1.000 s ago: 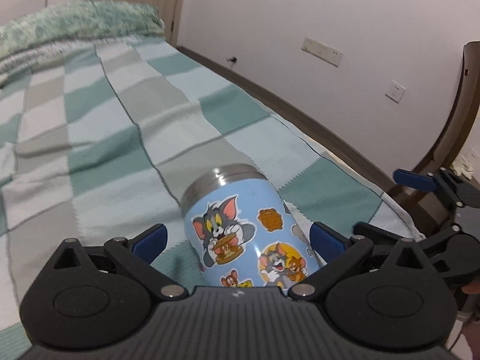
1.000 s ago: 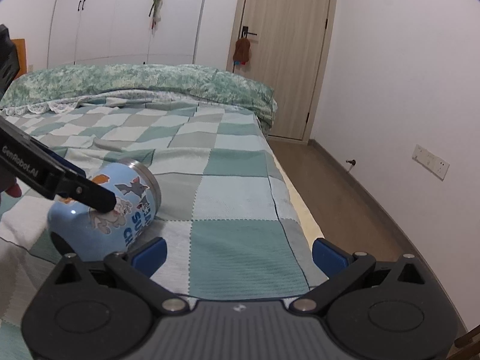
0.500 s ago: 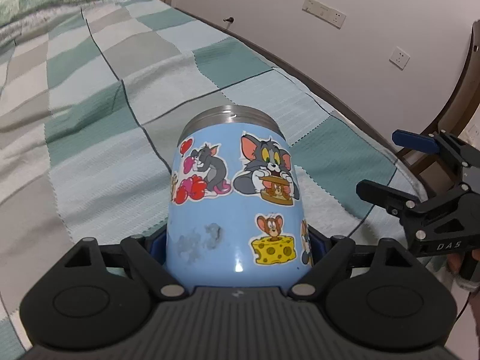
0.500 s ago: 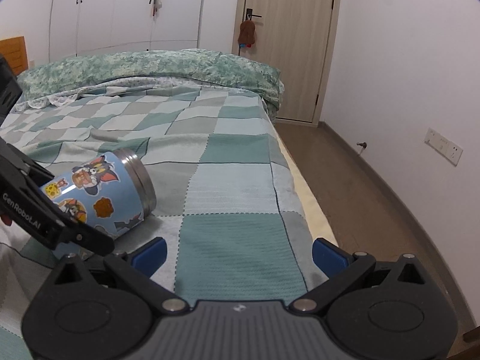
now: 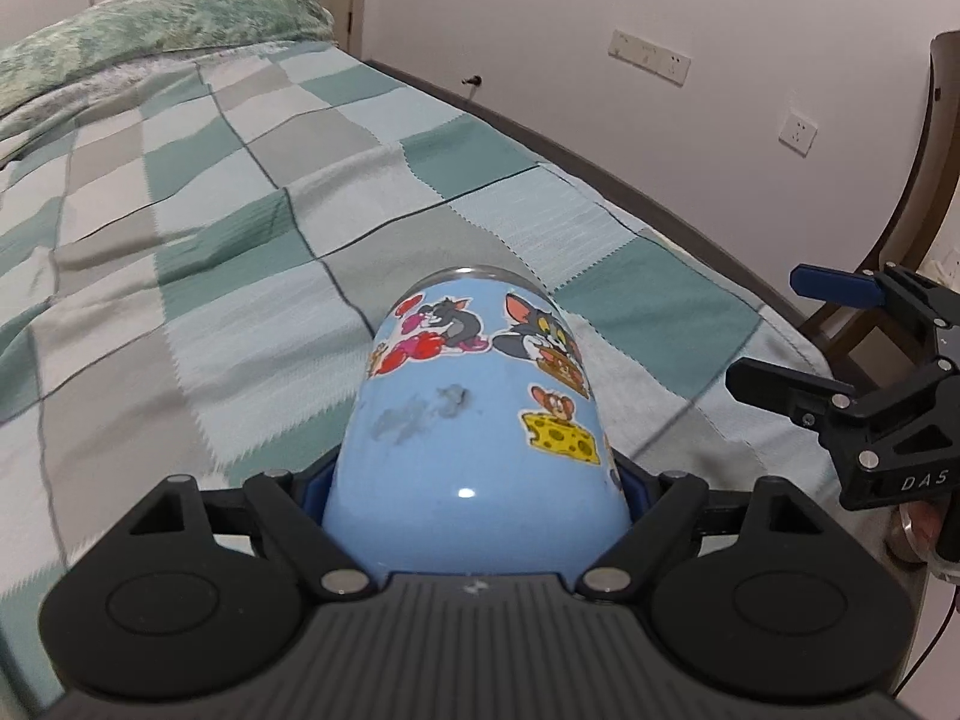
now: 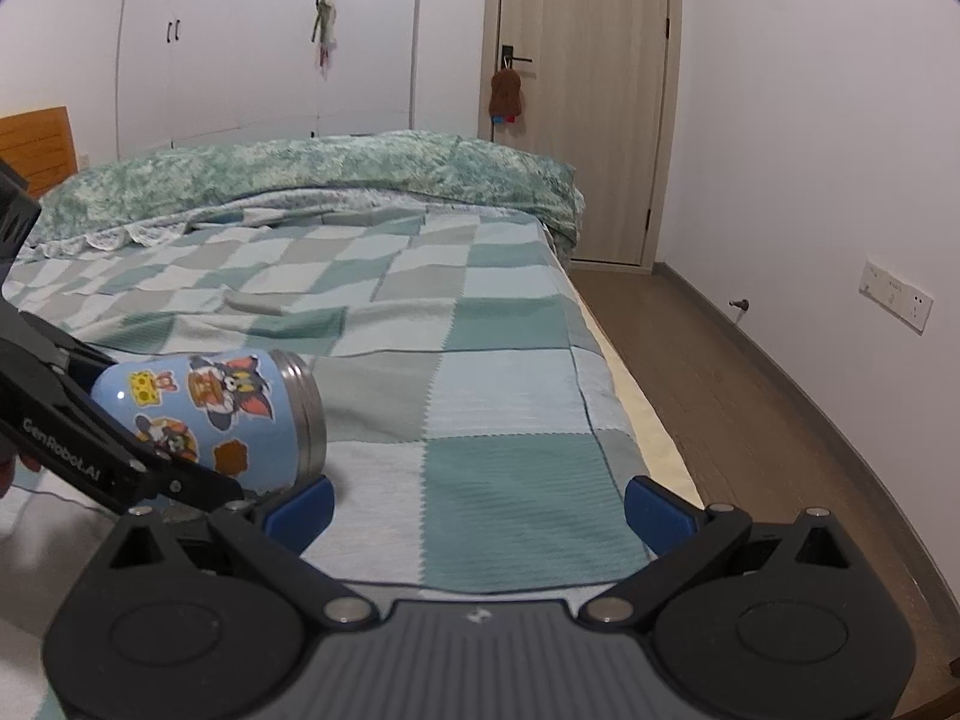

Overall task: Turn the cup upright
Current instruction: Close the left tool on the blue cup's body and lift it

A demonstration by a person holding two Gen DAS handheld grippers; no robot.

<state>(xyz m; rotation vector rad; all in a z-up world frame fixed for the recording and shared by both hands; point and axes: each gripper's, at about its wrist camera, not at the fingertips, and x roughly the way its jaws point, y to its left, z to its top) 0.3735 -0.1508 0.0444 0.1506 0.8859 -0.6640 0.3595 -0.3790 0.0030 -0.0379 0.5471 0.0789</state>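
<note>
**Blue steel cup clamped near its base, rim not yet up**

Blue pads of the left gripper press both sides of the rounded base end of the light-blue, cartoon-stickered cup with a bare steel rim, holding it firmly. The cup lies roughly on its side, its mouth pointing away from the gripper. The right wrist view suggests it is lifted just clear of the green, grey and white checked bedspread, near the bed's right edge.

The right gripper hangs beside it with fingers spread wide and nothing between them.

The risks, as I judge them: the grip sits low on a glossy, curved wall, so the cup could slip or twist while it is turned. Once set down, the soft, wrinkled spread gives a poor footing, and it may topple or roll toward the floor.
</note>
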